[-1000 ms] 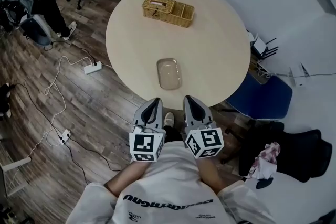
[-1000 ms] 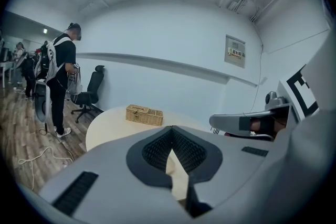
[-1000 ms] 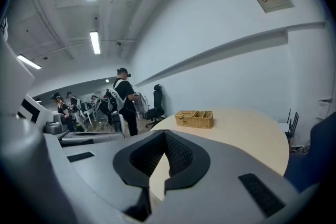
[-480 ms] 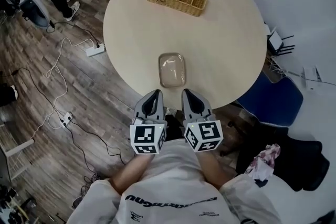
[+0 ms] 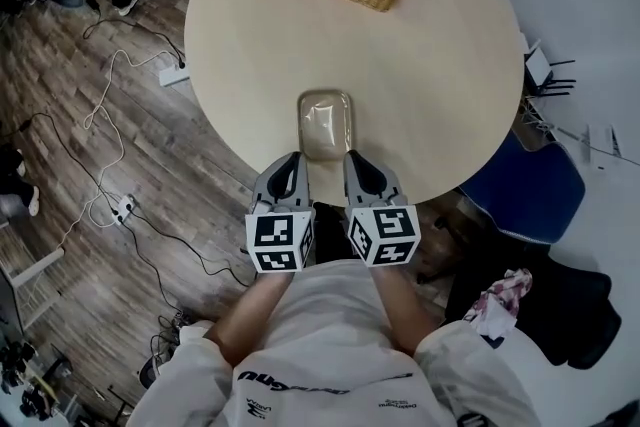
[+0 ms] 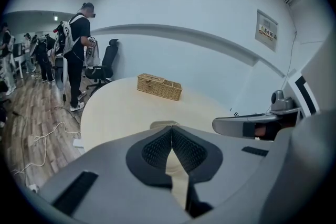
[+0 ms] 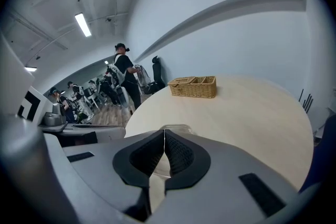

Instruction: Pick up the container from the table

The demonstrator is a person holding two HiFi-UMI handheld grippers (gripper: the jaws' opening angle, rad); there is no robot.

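From my head view, the clear container (image 5: 325,125) sits near the bench's (image 5: 430,65) closest edge, just ahead of my left hand-held gripper (image 5: 291,160) and right hand-held gripper (image 5: 356,159). Left gripper view: jaws pressed together, empty. Right gripper view: the same.

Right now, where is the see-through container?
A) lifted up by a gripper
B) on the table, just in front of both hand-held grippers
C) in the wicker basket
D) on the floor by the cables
B: the container lies flat on the table, just ahead of the left hand-held gripper and the right hand-held gripper, neither holding it.
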